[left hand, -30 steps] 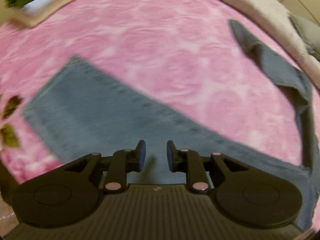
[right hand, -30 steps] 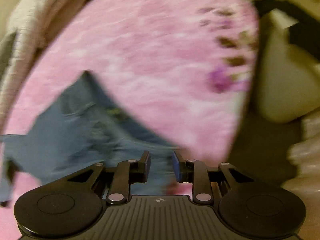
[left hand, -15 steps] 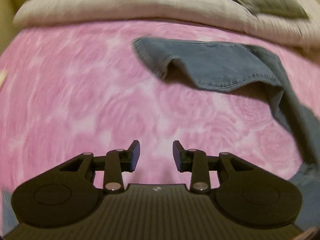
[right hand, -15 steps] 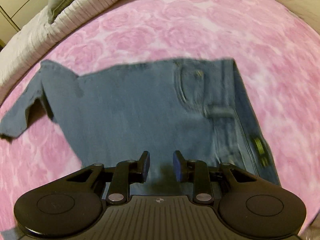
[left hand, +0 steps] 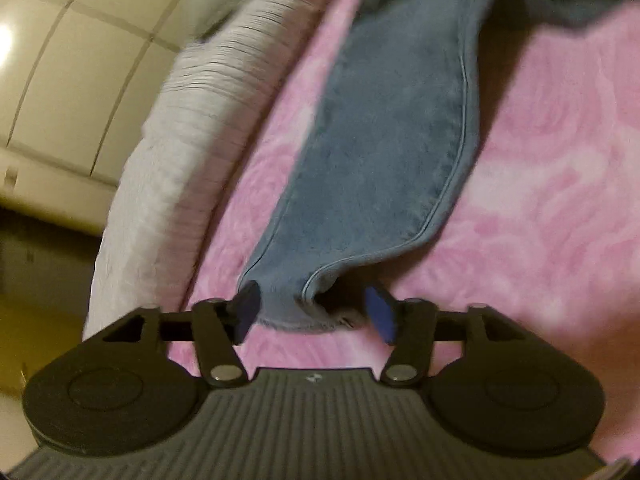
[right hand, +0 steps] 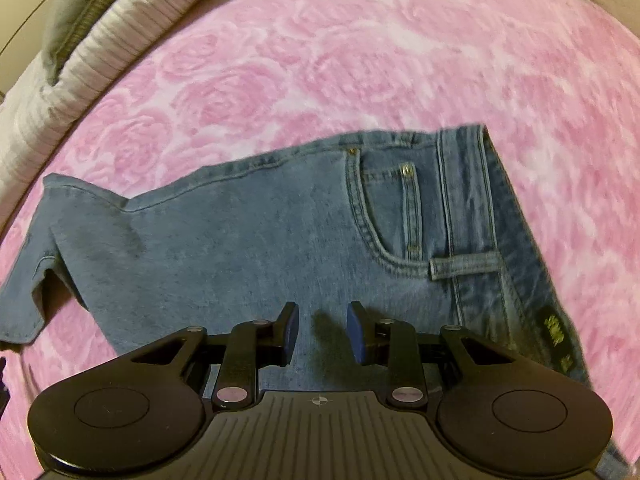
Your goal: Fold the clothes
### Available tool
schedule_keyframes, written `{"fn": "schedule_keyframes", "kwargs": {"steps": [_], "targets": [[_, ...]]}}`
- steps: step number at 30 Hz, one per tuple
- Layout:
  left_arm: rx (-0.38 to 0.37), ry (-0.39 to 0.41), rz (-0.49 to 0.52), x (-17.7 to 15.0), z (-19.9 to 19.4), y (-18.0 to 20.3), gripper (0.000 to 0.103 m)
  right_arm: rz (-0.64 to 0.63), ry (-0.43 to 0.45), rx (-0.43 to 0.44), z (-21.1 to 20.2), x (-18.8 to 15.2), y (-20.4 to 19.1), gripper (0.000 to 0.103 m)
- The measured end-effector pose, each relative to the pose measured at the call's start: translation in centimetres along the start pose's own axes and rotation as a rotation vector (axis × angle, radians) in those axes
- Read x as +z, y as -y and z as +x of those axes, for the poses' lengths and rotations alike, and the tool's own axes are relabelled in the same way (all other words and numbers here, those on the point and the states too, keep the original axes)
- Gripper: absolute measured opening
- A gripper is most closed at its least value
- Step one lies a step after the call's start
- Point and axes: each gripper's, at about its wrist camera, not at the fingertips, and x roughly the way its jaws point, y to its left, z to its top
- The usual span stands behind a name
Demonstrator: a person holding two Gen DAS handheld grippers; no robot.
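Blue jeans (right hand: 248, 248) lie on a pink rose-patterned blanket (right hand: 360, 48), waistband and front pocket toward the right. In the left wrist view one jeans leg (left hand: 384, 136) runs away from me, its frayed hem lying between the fingers of my left gripper (left hand: 312, 312), which is wide open around it. My right gripper (right hand: 322, 332) hovers open just above the thigh part of the jeans, nothing between its pads. The folded-over leg end shows at the left of the right wrist view.
A grey-white ribbed duvet (left hand: 168, 152) is bunched along the blanket's edge, with a dark grey pillow (right hand: 80, 12) on it. A cream panelled wall (left hand: 60, 80) stands beyond the bed.
My left gripper has swung from the bare blanket to the hem of the jeans leg and opened wider around it. The right gripper moved in closer over the jeans.
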Motion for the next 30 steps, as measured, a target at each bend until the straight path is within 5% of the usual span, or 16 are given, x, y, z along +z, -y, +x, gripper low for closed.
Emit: {"fn": "schedule_keyframes", "kwargs": {"steps": [3,6,12,15,21,24,26,30], "targets": [[0.051,0.027,0.167,0.5,2.0,0.3,0.006,0.030,-0.016,-0.011,0.2,-0.3,0.1,0.031],[0.110,0.052,0.234,-0.2,2.6,-1.2,0.005,0.039,-0.014,-0.022,-0.2,-0.5,0.0,0.031],[0.329,-0.075,0.279,-8.2,1.7,-9.9,0.005,0.043,0.004,-0.036,-1.3,-0.6,0.0,0.031],[0.328,-0.140,0.393,-12.4,2.6,-9.2,0.007,0.035,-0.003,-0.029,-1.3,-1.1,-0.6,0.031],[0.251,-0.358,0.226,-16.5,3.9,-7.3,0.019,-0.039,-0.044,-0.028,-1.1,-3.3,-2.8,0.031],[0.211,-0.465,0.142,-18.6,4.5,-6.4,0.036,-0.057,-0.025,-0.054,-2.8,-4.2,-1.7,0.031],[0.183,-0.534,0.063,-19.9,4.7,-6.1,0.036,-0.065,-0.011,-0.073,-4.0,-4.8,-0.8,0.031],[0.054,-0.585,-0.473,-20.7,0.0,-10.0,0.034,-0.005,0.004,-0.132,-6.5,-5.8,3.2,0.031]]}}
